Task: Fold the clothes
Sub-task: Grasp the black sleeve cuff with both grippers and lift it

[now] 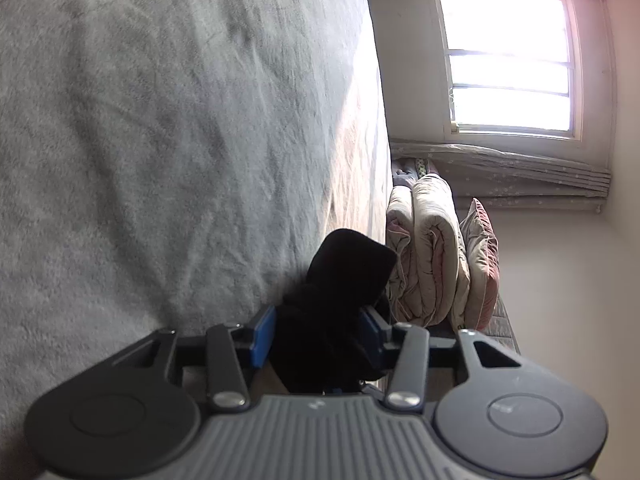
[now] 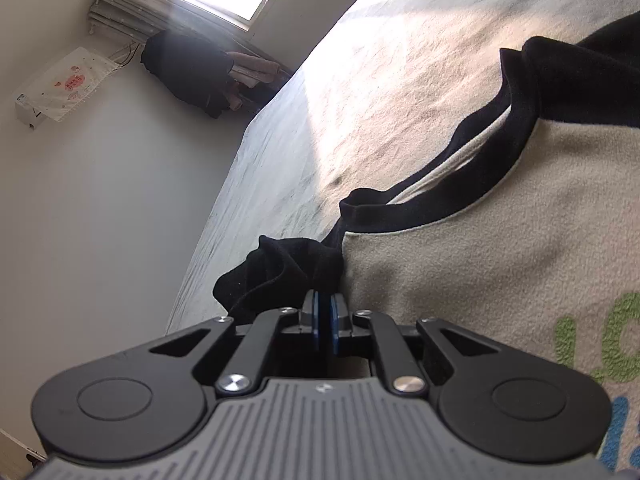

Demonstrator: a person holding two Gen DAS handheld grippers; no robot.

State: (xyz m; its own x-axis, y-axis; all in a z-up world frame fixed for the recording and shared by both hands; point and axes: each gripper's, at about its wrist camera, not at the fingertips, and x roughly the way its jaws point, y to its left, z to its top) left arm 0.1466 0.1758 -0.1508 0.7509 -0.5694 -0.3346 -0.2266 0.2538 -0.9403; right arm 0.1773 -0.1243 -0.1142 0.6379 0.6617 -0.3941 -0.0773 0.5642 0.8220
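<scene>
The left tongs (image 1: 320, 334) clamp a bunched wad of black fleece fabric (image 1: 340, 280) over the grey plush bed cover (image 1: 160, 140); only this view shows the folded pinkish quilts (image 1: 432, 248) stacked beneath the window (image 1: 508, 56). The right tongs (image 2: 325, 312), nearly closed, pinch the black sleeve (image 2: 280, 272) of a cream fleece sweatshirt with black collar trim (image 2: 500, 240), which lies spread on the bed. That sweatshirt's body appears only here.

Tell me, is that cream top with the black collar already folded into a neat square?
No: the cream top lies spread open on the bed, its black collar curving wide.
</scene>
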